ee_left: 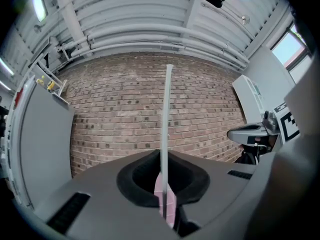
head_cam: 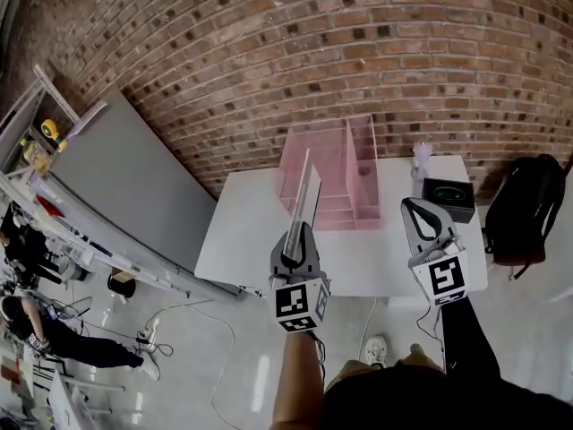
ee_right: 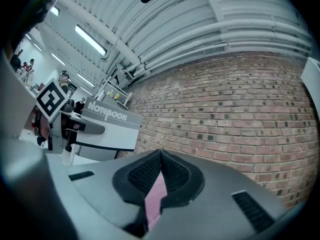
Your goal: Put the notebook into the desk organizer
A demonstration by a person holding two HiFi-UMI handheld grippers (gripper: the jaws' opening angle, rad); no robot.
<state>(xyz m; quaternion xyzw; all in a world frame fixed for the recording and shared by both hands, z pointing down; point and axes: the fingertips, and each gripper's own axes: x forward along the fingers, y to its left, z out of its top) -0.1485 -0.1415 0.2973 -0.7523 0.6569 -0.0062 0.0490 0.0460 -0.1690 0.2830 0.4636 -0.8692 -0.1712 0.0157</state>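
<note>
My left gripper (head_cam: pixel 301 231) is shut on the lower edge of a thin grey-and-white notebook (head_cam: pixel 305 189), which stands upright in front of the pink see-through desk organizer (head_cam: pixel 360 164). The left gripper view shows the notebook (ee_left: pixel 167 119) edge-on, clamped in that gripper (ee_left: pixel 162 155). To the right, my right gripper (head_cam: pixel 414 206) hovers over the white table (head_cam: pixel 242 240), shut on nothing. In the right gripper view its jaws (ee_right: pixel 160 155) meet, and the notebook's cover (ee_right: pixel 107 129) shows at the left.
A black box (head_cam: pixel 449 198) and a small pale object (head_cam: pixel 421 157) sit on the table's right end. A black backpack (head_cam: pixel 526 209) lies on the floor to the right. A large grey board (head_cam: pixel 125 186) leans left of the table. A brick wall (head_cam: pixel 358 52) rises behind.
</note>
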